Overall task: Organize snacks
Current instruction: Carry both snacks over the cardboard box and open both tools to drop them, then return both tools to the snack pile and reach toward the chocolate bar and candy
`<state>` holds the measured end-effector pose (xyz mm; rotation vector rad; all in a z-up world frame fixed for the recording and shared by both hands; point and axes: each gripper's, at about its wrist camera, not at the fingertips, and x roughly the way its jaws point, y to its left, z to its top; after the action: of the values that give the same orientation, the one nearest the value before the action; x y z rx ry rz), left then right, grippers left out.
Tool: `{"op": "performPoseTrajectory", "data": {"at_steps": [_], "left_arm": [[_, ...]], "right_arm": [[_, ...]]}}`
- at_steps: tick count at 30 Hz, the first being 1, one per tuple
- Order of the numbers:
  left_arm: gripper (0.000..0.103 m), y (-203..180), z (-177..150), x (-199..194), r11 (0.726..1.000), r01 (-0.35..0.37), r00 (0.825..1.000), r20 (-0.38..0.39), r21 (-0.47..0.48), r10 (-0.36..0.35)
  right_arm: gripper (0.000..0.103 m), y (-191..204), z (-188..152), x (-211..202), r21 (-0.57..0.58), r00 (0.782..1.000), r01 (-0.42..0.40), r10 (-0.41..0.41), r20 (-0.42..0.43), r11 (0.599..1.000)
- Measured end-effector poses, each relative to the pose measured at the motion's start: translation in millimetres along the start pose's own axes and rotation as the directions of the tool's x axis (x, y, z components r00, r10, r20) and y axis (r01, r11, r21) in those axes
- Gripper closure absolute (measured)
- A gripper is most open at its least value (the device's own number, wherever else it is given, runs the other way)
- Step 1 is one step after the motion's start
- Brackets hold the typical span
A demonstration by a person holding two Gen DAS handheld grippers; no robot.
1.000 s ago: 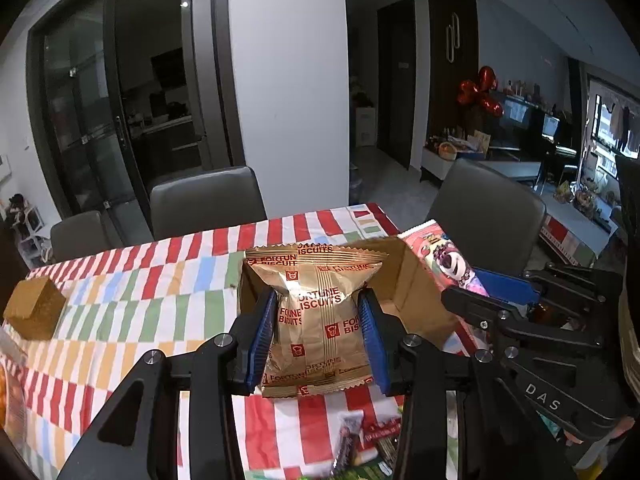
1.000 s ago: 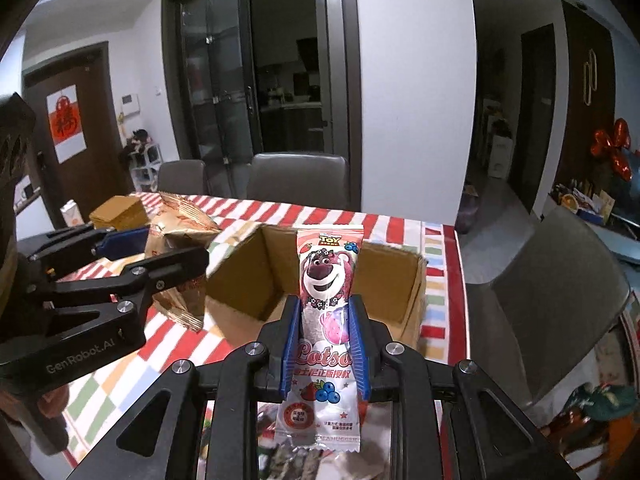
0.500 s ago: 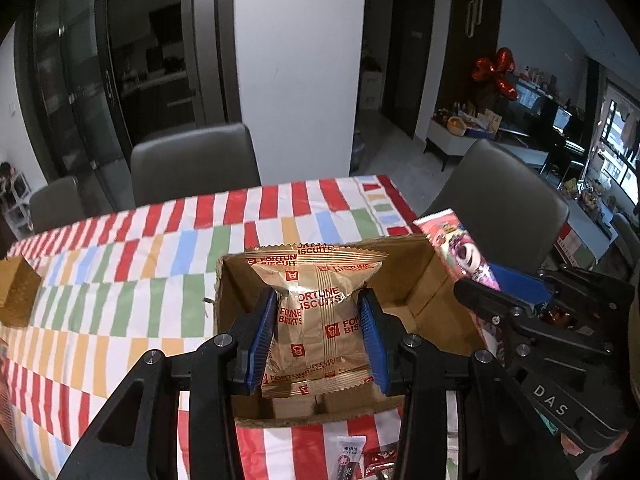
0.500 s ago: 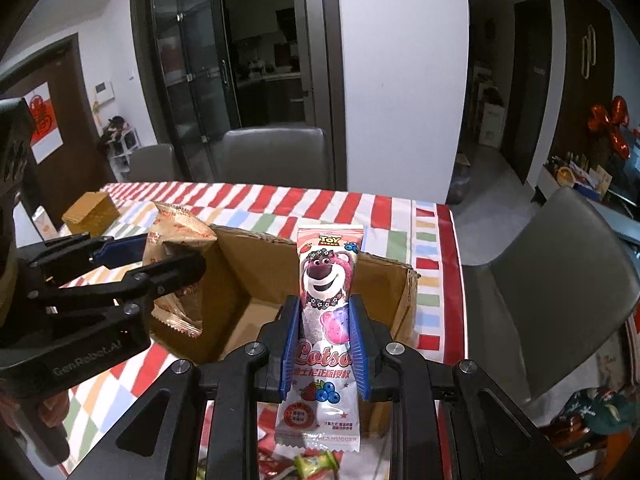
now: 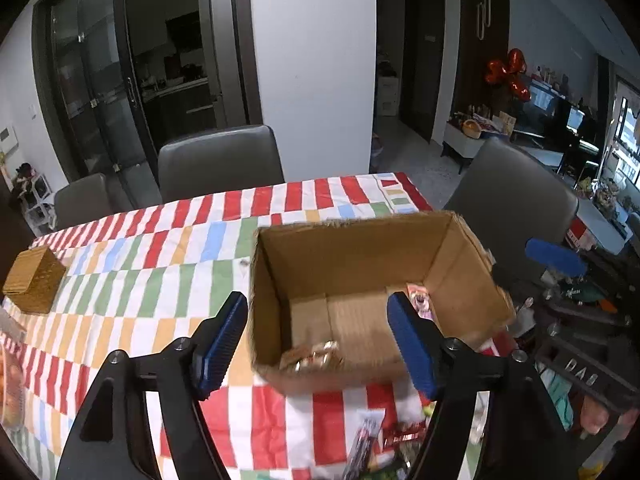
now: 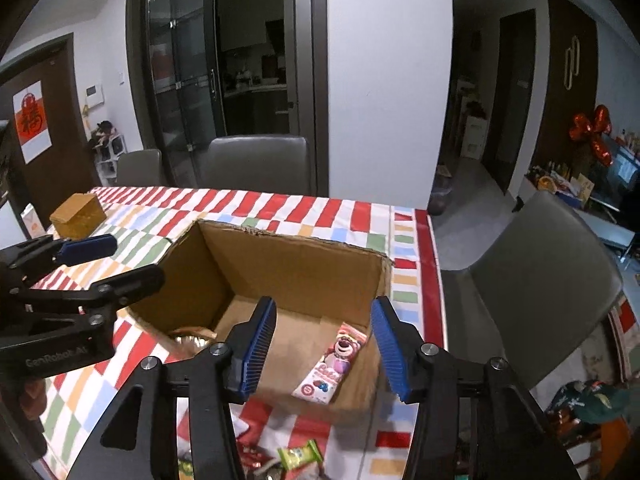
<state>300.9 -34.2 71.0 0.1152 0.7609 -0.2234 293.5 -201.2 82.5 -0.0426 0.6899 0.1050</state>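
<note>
An open cardboard box (image 5: 352, 248) stands on the striped tablecloth. On its floor lie a gold biscuit packet (image 5: 314, 356), blurred against the near wall, and a pink bear-print bar (image 6: 332, 364) on the right side. My left gripper (image 5: 317, 298) hovers over the box's near left corner; its jaws are opening, nothing between them. My right gripper (image 6: 324, 304) hangs over the near right part of the box (image 6: 304, 268), jaws also opening and free of the bar below. The left gripper (image 6: 132, 258) shows at the right wrist view's left edge.
Loose snack wrappers (image 6: 300, 454) lie on the tablecloth (image 5: 160, 264) in front of the box. A gold woven box (image 5: 34, 280) sits at the table's far left. Grey chairs (image 5: 218, 160) stand behind the table and one (image 6: 544, 272) at its right end.
Both grippers moved forward over the box and let go: the biscuit packet and the pink bar dropped from the jaws into the box, and both pairs of jaws spread apart.
</note>
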Motion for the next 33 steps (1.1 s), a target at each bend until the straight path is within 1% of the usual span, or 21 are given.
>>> {"op": "performPoseTrajectory", "data": {"at_steps": [3,5,10,16,19,25,29,33], "left_arm": [[0.03,-2.7,-13.4,-18.4,1.0,-0.005,1.0,0.016,0.011,0.005],[0.027,-3.4,-22.6,-30.9,1.0,0.007,1.0,0.028,0.014,-0.008],[0.024,-12.3,-42.4,-58.9,1.0,0.02,0.998,0.052,0.022,-0.021],[0.023,-20.0,-67.0,-75.9,0.999,0.038,0.998,0.053,0.034,-0.04],[0.022,-26.7,-78.3,-79.1,0.998,0.052,0.998,0.043,0.047,-0.054],[0.022,-39.3,-102.7,-75.5,0.994,0.081,0.996,0.02,0.066,-0.083],[0.022,-45.3,-119.1,-66.1,0.991,0.112,0.994,-0.021,0.067,-0.111],[0.022,-51.7,-134.8,-55.8,0.99,0.119,0.992,-0.053,0.078,-0.115]], "right_arm": [[0.05,0.3,-8.8,-19.8,0.015,0.999,0.017,-0.017,0.027,1.0],[0.046,3.8,-16.6,-35.6,0.016,0.999,0.018,-0.018,0.043,1.0],[0.046,8.8,-29.9,-60.0,0.014,0.998,-0.001,0.0,0.056,1.0],[0.046,9.3,-50.9,-82.3,0.014,0.998,0.005,-0.006,0.065,1.0],[0.046,10.1,-61.4,-87.2,0.015,0.998,0.007,-0.008,0.059,1.0],[0.046,5.4,-84.2,-88.8,0.031,1.0,0.005,-0.006,0.02,1.0],[0.046,2.5,-99.2,-86.1,0.04,1.0,0.01,-0.01,-0.014,0.999],[0.046,-0.1,-116.7,-83.2,0.035,0.999,0.024,-0.022,-0.043,0.999]]}}
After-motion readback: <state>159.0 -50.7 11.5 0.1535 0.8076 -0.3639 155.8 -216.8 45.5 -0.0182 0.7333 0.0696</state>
